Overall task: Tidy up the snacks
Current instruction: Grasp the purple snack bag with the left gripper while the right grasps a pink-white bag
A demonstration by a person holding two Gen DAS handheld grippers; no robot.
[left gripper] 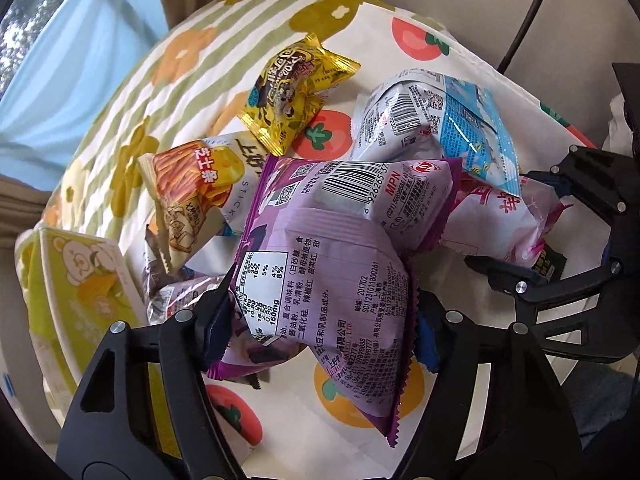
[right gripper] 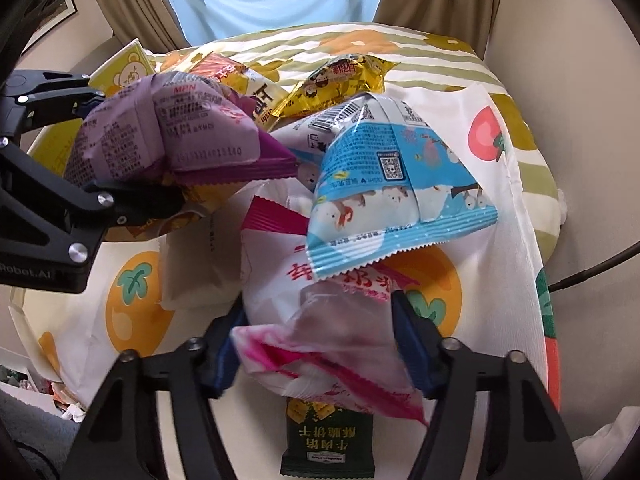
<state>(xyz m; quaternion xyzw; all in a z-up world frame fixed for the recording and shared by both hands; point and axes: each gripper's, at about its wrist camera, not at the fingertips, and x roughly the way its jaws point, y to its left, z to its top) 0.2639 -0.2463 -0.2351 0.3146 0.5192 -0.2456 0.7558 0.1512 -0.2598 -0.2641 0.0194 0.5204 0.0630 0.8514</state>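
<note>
So we've got a heap of snack bags dumped on the fruit-print cloth [left gripper: 472, 76] over the table, and both tongs are already busy. The left tongs [left gripper: 320, 320] are clamped on the purple bag [left gripper: 320, 264], pads squeezing its sides near the lower end, and the bag's long axis runs straight away from the tongs toward the middle of the pile. The right tongs [right gripper: 316, 344] are pinched on the pink-and-white bag [right gripper: 320, 320] the same way, gripping its crumpled near end with the rest of it stretching forward under the blue bag [right gripper: 400, 200]. That overlap is what the next move hangs on, we think: the blue bag lies partly on top of the pink one, so pulling the pink one out probably drags or tips it. The purple bag looks freer, sitting on top of the pile with its far end near the cheese-stick bag [left gripper: 196, 188]. The yellow bag [left gripper: 296, 88] sits further back, well apart from both tongs, and a dark green packet [right gripper: 328, 444] lies right below the right tongs. A yellow bear-print box [left gripper: 80, 288] stands at the left edge, nearest the left tongs, so that may be where stuff goes, but we can't tell.
</note>
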